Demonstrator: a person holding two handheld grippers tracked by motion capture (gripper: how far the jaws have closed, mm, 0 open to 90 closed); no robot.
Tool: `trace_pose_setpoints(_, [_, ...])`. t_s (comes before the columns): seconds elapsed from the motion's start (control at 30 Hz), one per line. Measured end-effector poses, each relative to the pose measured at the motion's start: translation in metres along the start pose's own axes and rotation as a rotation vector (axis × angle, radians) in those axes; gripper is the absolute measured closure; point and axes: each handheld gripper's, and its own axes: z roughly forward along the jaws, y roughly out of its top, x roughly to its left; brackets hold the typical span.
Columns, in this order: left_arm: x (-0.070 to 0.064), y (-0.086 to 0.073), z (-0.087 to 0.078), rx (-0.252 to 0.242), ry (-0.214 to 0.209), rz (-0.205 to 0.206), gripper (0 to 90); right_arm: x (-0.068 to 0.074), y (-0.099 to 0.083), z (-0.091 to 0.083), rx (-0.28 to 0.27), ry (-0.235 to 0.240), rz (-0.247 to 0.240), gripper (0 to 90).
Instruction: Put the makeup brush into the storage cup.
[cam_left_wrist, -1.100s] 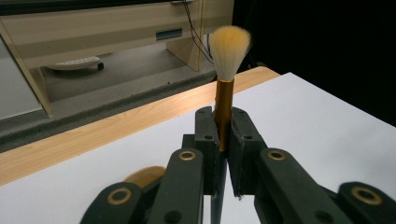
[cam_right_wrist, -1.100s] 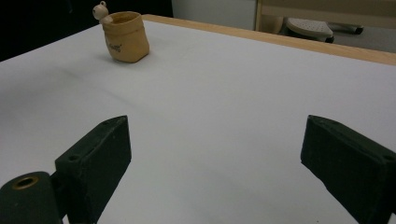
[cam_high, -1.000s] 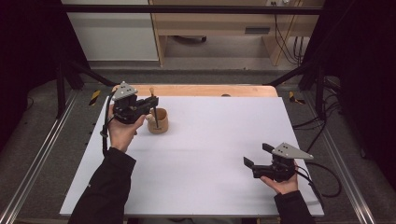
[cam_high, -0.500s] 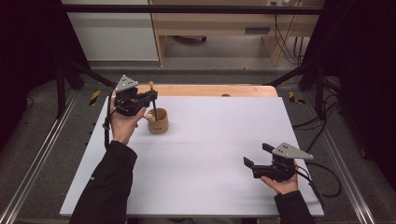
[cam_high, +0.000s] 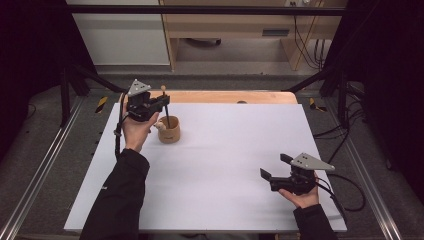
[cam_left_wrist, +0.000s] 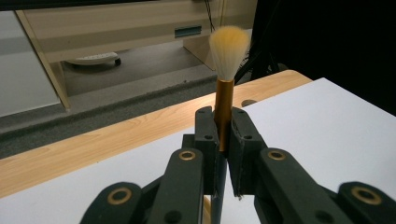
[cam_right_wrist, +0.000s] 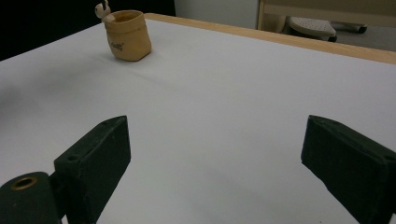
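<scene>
I had the left gripper in the upper left of the high view, jaws pinching the brush upright above the small tan cup. The right gripper rested lower right, jaws spread. Next I judged I should either lower or lift the brush straight.

The left gripper, held above the far left part of the white table, was clamped on an upright brush whose lower end stood in a small tan cup. The right gripper rested near the table's near right corner, jaws spread apart and pointing left, well apart from the cup.
</scene>
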Motion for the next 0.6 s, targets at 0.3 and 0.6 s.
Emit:
trace_pose_setpoints(0.3, [0.008, -0.006, 0.012, 0.008, 0.032, -0.014, 83.3, 0.000, 0.000, 0.000, -0.002, 0.004, 0.003, 9.0])
trace_pose_setpoints(0.6, [0.012, -0.014, 0.024, 0.022, 0.053, -0.019, 83.3, 0.000, 0.000, 0.000, 0.002, 0.008, -0.001, 8.9])
